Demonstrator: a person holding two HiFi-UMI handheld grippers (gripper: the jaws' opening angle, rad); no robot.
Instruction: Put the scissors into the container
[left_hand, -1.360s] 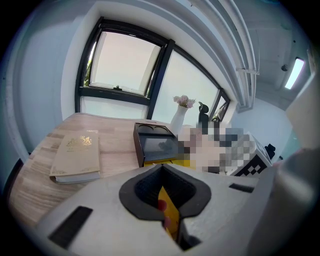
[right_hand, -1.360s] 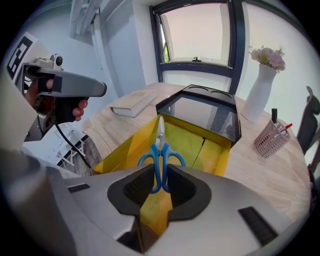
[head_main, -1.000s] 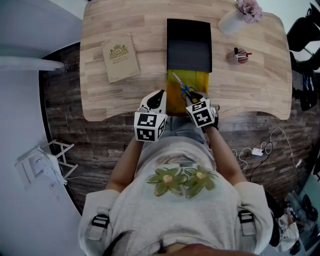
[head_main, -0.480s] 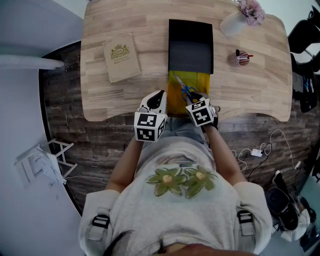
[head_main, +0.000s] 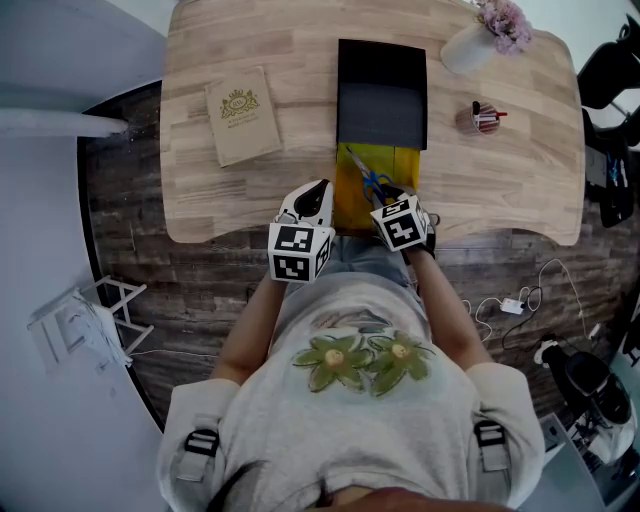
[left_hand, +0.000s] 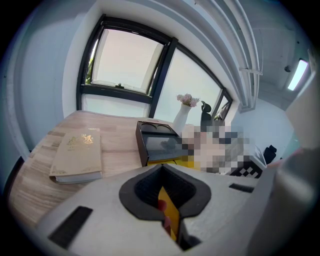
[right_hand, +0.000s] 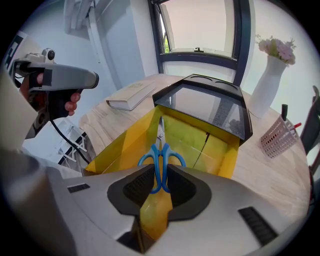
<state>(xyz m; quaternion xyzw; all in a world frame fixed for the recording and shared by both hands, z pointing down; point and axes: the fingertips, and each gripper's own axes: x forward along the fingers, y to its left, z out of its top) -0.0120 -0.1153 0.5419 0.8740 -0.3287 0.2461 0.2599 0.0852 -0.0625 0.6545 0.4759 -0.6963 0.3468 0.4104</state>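
Scissors (right_hand: 161, 150) are hanging by their blue handles in the closed jaws of the right gripper (right_hand: 160, 183), blades pointing ahead of the jaws over the yellow container (right_hand: 125, 145). Left gripper (left_hand: 162, 194) is hovering, jaws together, black box (left_hand: 155, 142) ahead of them.

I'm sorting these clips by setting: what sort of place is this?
Probably an office or study: a wooden desk carrying a book, a vase of flowers and a pen holder, beside big windows.
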